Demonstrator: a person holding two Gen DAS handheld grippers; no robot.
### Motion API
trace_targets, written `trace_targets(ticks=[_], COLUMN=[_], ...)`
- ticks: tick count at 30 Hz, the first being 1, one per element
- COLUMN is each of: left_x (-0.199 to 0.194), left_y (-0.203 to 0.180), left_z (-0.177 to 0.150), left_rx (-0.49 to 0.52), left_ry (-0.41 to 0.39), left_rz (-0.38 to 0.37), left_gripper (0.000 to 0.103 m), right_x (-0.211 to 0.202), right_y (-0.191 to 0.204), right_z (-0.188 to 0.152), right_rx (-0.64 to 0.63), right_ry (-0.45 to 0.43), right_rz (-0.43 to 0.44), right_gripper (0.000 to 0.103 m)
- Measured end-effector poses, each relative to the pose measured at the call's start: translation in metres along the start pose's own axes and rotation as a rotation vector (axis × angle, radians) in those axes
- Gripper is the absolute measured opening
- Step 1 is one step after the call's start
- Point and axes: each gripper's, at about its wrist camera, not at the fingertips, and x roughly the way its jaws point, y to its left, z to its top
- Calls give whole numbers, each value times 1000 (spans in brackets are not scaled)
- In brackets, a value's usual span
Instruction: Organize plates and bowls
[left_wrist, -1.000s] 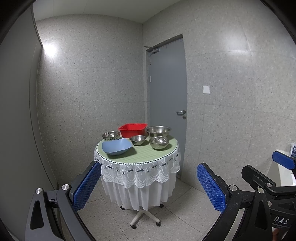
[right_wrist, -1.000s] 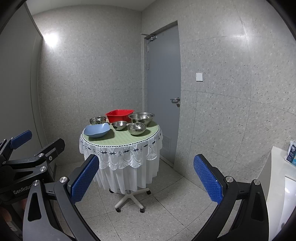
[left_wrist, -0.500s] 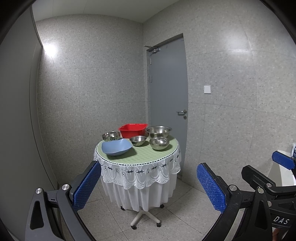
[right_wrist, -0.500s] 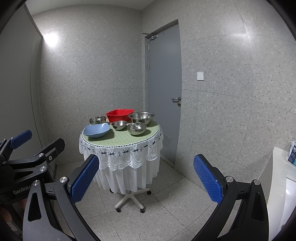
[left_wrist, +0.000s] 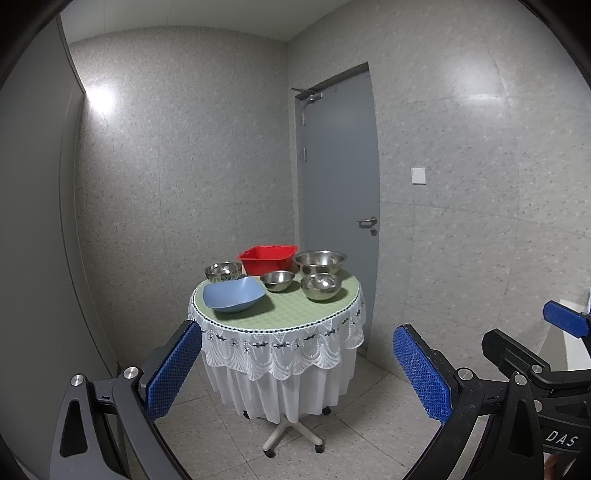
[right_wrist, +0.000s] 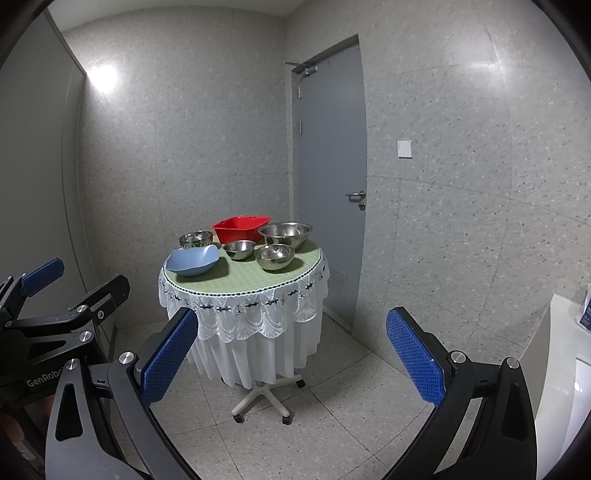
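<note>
Four round stainless steel bowls (left_wrist: 320, 286), a square blue plastic bowl (left_wrist: 233, 294) and a red plastic tub (left_wrist: 267, 259) sit on the round cloth-covered table (left_wrist: 280, 314). Left gripper (left_wrist: 297, 373) and right gripper (right_wrist: 291, 358): jaws apart, empty, well short of table.

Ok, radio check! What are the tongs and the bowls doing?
Left tongs open, empty. Right tongs open, empty. Six bowls on the round table, untouched, blue bowl nearest. Open floor between, nothing in the way.
</note>
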Motion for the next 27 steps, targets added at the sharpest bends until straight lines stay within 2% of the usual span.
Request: trace_targets(ticks=[9, 27], left_x=[37, 143], left_y=[-8, -35], left_z=[21, 55], left_rx=[-2, -17], left_ry=[15, 51], left_rz=[19, 34], left_gripper=[102, 102], right_x=[28, 102], right_y=[-8, -38], right_z=[13, 40], right_rx=[-1, -4], right_ry=[12, 43], right_rz=[17, 46], right_gripper=[103, 103])
